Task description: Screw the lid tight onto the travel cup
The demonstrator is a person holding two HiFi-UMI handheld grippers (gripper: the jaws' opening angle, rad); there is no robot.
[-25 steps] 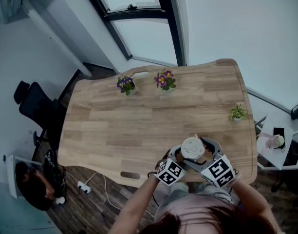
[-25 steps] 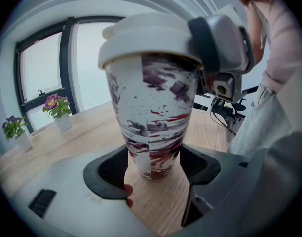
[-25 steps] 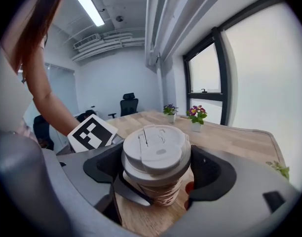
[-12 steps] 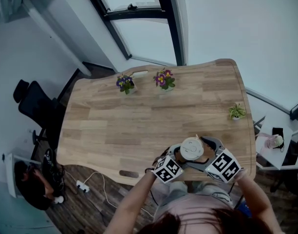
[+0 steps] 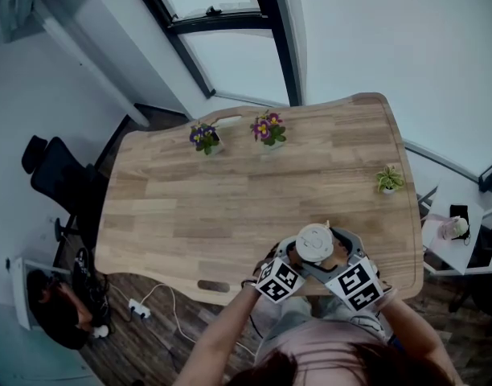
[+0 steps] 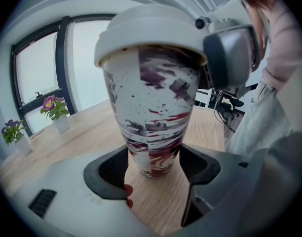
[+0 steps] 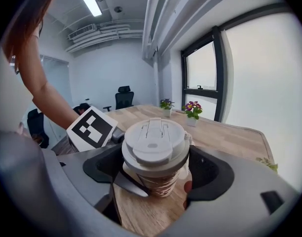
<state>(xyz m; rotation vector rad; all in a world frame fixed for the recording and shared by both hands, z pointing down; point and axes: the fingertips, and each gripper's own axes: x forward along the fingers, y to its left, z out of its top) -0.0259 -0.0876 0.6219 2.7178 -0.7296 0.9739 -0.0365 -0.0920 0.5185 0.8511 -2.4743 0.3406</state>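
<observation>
now left gripper point(image 6: 153, 166), right gripper point(image 7: 152, 171) clamp cup point(image 5: 315, 242) near table edge point(image 5: 230, 278)

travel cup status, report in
Left gripper shut on cup, low down. Right gripper shut on lid. Cup upright on table, lid seated. Potted plants well away.

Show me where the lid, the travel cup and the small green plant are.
lid point(image 7: 153, 143): right gripper view, centre of its white top.
travel cup point(image 6: 151, 110): left gripper view, middle of its patterned wall.
small green plant point(image 5: 388, 180): head view, its leaves, near the table's right edge.
</observation>
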